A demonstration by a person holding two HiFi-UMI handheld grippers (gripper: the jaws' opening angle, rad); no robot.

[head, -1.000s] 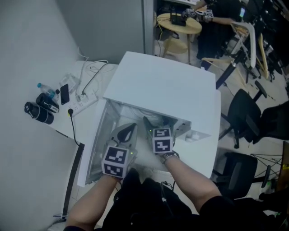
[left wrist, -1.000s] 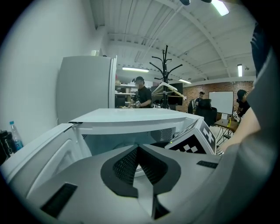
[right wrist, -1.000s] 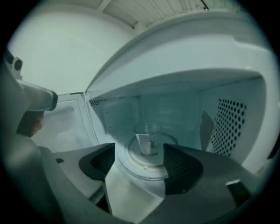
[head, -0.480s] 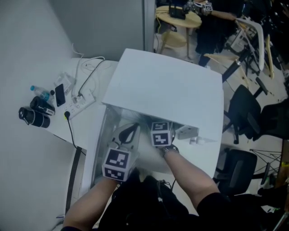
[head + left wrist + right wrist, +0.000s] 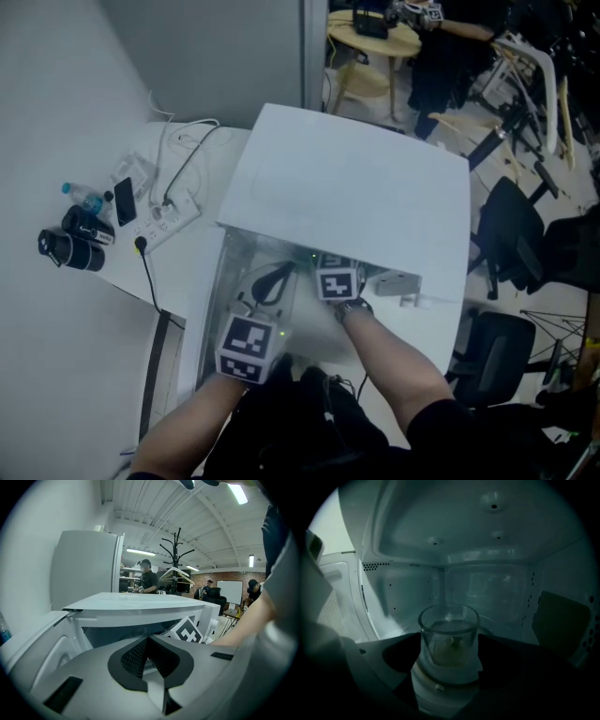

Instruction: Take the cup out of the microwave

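A clear glass cup (image 5: 449,637) with a little liquid in it stands on the turntable inside the white microwave (image 5: 347,187). My right gripper (image 5: 449,645) reaches into the cavity. Its jaws stand wide on either side of the cup, with dark gaps between pads and glass. In the head view only its marker cube (image 5: 337,283) shows, under the microwave's front edge. My left gripper (image 5: 279,274) is shut and empty, hovering by the open door (image 5: 208,309) at the cavity's left; its jaws meet tip to tip (image 5: 149,638).
The door swings out to the left. On the table left of the microwave lie a power strip (image 5: 173,211) with cables, a phone (image 5: 124,199) and black flasks (image 5: 70,246). Office chairs (image 5: 511,234) stand to the right.
My right gripper has pushed deeper into the microwave, its cube now at the front edge. The left gripper has stayed by the door.
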